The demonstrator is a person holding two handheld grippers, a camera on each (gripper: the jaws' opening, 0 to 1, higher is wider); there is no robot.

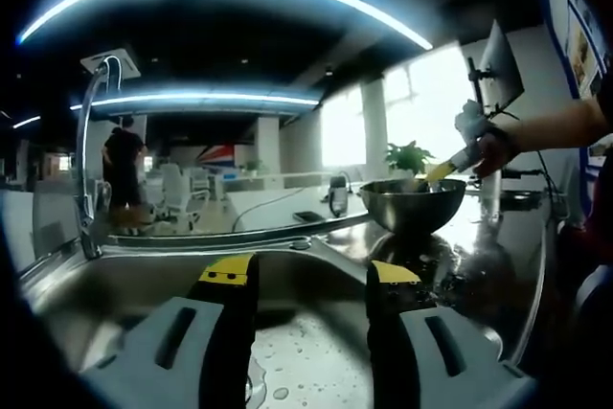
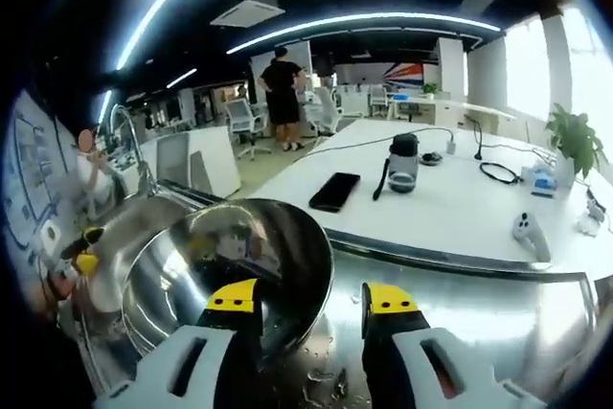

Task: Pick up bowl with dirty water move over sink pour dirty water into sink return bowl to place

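Observation:
A shiny steel bowl [image 1: 412,203] stands upright on the wet steel drainboard [image 1: 479,256] to the right of the sink [image 1: 144,284]. In the right gripper view the bowl [image 2: 211,275] lies just ahead, and I cannot tell whether it holds water. My right gripper [image 2: 310,297] is open and straddles the bowl's near rim, one jaw inside and one outside. It also shows as the right gripper [image 1: 442,171], held by a hand at the bowl's rim. My left gripper [image 1: 311,273] hangs open over the sink basin with nothing between its fingers.
A tall faucet [image 1: 84,150] rises at the sink's left end. Behind the counter a white table [image 2: 450,208] carries a black phone [image 2: 334,191], a jar [image 2: 403,162] and cables. A potted plant [image 2: 575,136] stands at the right. A person [image 2: 281,88] stands far back.

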